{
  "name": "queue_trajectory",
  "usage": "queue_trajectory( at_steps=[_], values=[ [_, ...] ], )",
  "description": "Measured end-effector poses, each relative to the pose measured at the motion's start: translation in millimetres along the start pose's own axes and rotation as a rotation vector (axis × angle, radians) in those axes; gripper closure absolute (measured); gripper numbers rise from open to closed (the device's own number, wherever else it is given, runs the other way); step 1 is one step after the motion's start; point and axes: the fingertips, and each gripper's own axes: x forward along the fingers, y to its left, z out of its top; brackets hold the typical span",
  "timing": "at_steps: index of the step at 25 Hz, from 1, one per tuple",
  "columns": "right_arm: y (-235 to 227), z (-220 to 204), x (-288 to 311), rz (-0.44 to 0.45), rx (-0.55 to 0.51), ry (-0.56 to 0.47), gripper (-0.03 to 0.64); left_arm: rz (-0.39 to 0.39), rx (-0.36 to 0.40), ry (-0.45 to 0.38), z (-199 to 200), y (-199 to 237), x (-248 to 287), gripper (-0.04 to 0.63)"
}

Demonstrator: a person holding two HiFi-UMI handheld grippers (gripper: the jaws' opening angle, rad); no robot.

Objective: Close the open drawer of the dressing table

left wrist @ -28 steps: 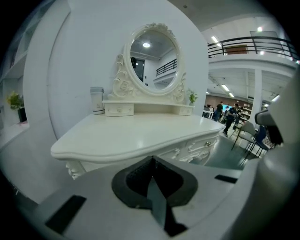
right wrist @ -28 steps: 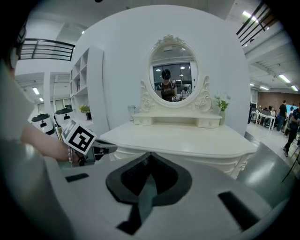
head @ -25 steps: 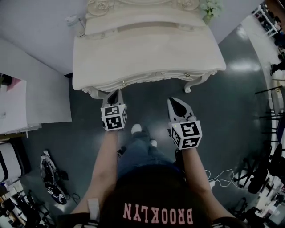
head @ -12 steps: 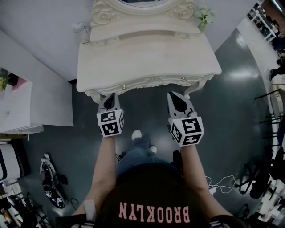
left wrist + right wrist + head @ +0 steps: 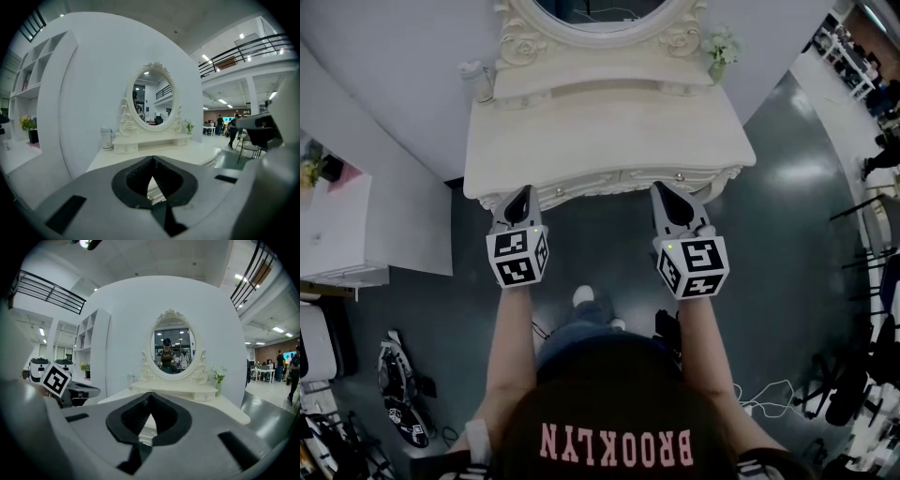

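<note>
The cream dressing table [image 5: 609, 141] stands against the wall under an oval mirror [image 5: 600, 14]. Its carved front rail [image 5: 609, 180] carries small knobs, and no drawer sticks out past the table top in the head view. My left gripper [image 5: 523, 191] is shut and empty, with its tip at the left part of the front edge. My right gripper [image 5: 662, 187] is also shut and empty, at the right part of that edge. In the left gripper view, the left gripper [image 5: 152, 158] points over the table top at the mirror [image 5: 152, 96]. The right gripper [image 5: 150, 394] faces the mirror [image 5: 172, 350] too.
A white jar [image 5: 478, 80] stands at the table's back left and a small flower vase [image 5: 719, 49] at its back right. A white cabinet [image 5: 356, 216] stands to the left. Gear and cables lie on the dark floor at the left [image 5: 394, 375] and right [image 5: 853, 375].
Both grippers have risen from below the table's front rail to the level of its top edge. More of the mirror has come into the head view.
</note>
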Motion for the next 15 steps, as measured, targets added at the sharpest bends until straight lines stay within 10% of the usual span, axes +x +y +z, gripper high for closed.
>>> queue_trajectory(
  at_steps=[15],
  values=[
    [-14, 37, -13, -0.064, -0.012, -0.094, 0.621, -0.182, 0.068, -0.19, 81, -36, -18, 0.591]
  ],
)
